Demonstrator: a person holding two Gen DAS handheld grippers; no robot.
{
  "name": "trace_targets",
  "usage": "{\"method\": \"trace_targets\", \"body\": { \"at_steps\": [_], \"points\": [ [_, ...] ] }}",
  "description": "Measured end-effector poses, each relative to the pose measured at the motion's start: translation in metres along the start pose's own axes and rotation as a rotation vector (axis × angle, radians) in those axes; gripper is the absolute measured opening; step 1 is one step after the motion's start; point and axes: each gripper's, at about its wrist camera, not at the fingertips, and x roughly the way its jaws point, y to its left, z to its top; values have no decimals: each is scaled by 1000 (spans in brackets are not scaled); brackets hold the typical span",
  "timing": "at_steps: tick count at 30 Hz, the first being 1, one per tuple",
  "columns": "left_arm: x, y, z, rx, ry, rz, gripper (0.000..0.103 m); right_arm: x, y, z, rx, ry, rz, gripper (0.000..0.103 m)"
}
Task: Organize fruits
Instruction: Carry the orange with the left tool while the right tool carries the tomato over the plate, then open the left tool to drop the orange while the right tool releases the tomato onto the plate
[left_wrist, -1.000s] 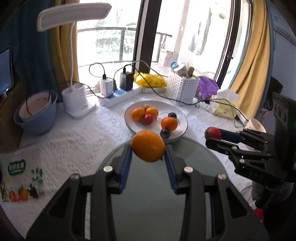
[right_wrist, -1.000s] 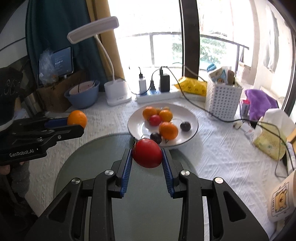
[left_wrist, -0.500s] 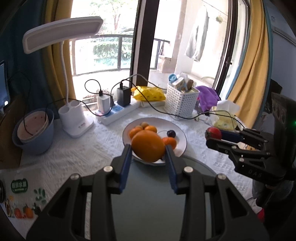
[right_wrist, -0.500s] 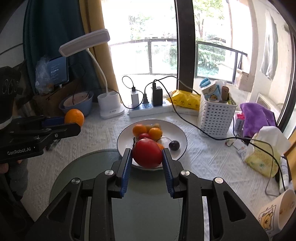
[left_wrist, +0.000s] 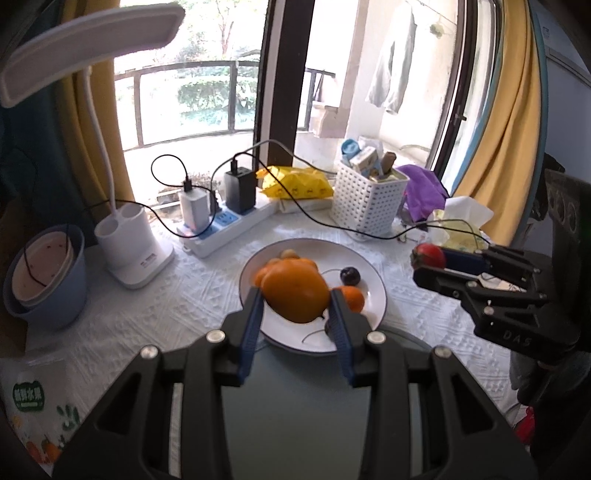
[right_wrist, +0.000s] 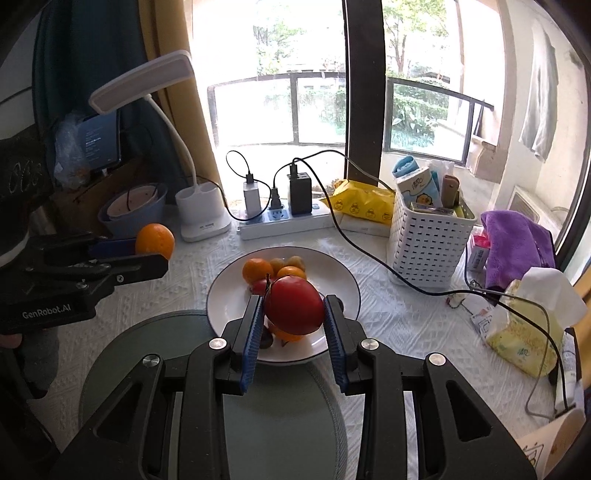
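**Both grippers loaded, above the plate**

Left gripper (left_wrist: 295, 306) clamps an orange (left_wrist: 295, 291); right gripper (right_wrist: 293, 314) clamps a red fruit (right_wrist: 293, 304). Both are carried clear of any surface. Just ahead and below: white plate (right_wrist: 347, 284) with several small fruits, a dark mat at its near edge. Risk: round fruit dropped onto the pile could roll off the rim. Black cable (right_wrist: 369, 243) trails beyond the plate, a possible snag.
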Motion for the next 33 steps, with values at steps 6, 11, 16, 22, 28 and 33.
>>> {"method": "trace_targets", "body": {
  "at_steps": [6,11,16,22,28,33],
  "points": [
    [23,3,3,1,26,-10,37,19,-11,4,5,25,-6,35],
    [45,5,3,3,62,-18,37,37,-19,5,13,48,-7,35],
    [65,8,2,2,93,-17,37,56,-25,3,23,73,-1,35],
    [84,16,-2,-14,127,-11,37,77,-29,2,29,99,11,35],
    [97,20,-5,-11,148,-1,37,94,-29,5,27,112,27,35],
    [103,25,-4,-19,147,5,37,106,-30,6,25,122,33,35]
  ]
}}
